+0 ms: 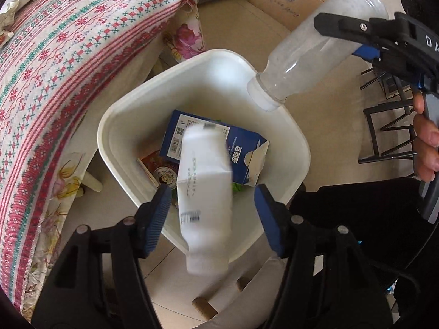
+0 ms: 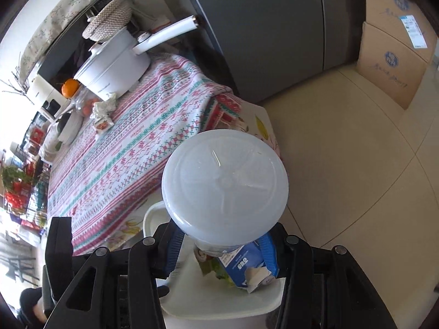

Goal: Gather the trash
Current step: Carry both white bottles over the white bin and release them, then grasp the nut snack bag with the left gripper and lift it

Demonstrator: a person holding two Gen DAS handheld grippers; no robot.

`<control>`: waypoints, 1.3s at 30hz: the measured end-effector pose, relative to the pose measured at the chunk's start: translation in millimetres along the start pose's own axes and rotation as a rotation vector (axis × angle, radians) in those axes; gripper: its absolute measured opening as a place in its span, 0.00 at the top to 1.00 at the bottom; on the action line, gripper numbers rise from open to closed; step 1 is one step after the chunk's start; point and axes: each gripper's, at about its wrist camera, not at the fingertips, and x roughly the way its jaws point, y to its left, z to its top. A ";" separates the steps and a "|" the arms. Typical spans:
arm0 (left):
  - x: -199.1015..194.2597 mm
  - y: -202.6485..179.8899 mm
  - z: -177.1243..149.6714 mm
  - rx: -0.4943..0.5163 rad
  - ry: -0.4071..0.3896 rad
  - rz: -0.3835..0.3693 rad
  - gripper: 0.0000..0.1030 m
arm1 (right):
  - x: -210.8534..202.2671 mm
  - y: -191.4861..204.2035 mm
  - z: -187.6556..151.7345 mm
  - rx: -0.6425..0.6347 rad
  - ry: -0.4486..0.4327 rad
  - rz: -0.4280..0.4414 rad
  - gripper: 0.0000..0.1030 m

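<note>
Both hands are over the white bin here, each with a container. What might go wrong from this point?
1. The white carton sits blurred between the left gripper's open pads, its lower end over the white bin's near rim; it might tip out.
2. The clear bottle in the right gripper points neck-down at the far rim and may glance off.

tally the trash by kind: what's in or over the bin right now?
Cartons: 2, a white carton blurred between the open left gripper pads over the bin, and a blue carton lying inside.
Bottles: 1, a clear bottle clamped in the right gripper, neck down over the rim.
Other scraps in the bin: too covered to count.
Total countable: 3
</note>
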 end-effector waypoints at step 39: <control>-145.2 164.4 -14.7 -0.405 -0.393 0.172 0.26 | 36.1 62.5 6.3 -0.038 0.133 0.040 0.27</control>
